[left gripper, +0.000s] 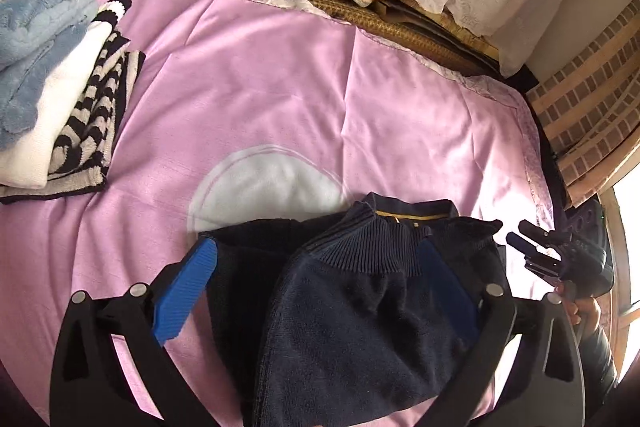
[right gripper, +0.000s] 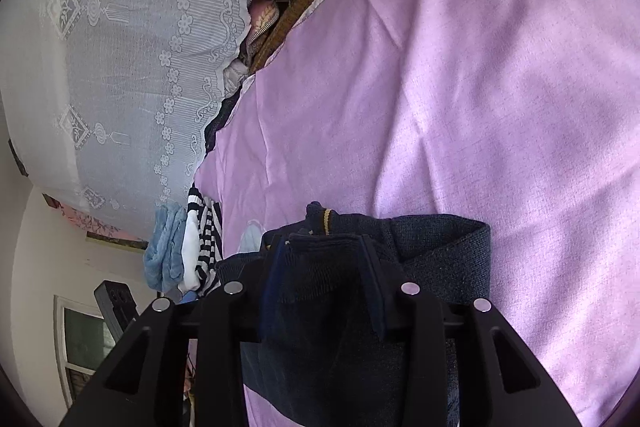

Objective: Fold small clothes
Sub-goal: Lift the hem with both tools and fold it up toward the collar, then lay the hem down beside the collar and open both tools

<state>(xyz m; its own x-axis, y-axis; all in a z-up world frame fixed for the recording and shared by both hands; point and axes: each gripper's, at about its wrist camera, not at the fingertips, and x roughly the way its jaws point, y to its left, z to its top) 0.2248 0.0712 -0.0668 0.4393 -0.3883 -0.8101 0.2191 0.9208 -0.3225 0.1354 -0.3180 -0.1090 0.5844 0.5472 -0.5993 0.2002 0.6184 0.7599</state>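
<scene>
A pink sheet (left gripper: 280, 75) is spread on the bed, with a navy sweater (left gripper: 352, 307) laid on it. The left gripper (left gripper: 316, 291) is seen spread wide around it; the right gripper (right gripper: 324, 291), half-open, straddles a fold, grip unclear.

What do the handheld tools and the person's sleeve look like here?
Left tool: black linkage arms with silver pivot pins, and ribbed blue pads on the fingers. Right tool: the same black frame and silver pins, its dark blue pads in shadow. The hand on it comes out of a dark sleeve.
</scene>
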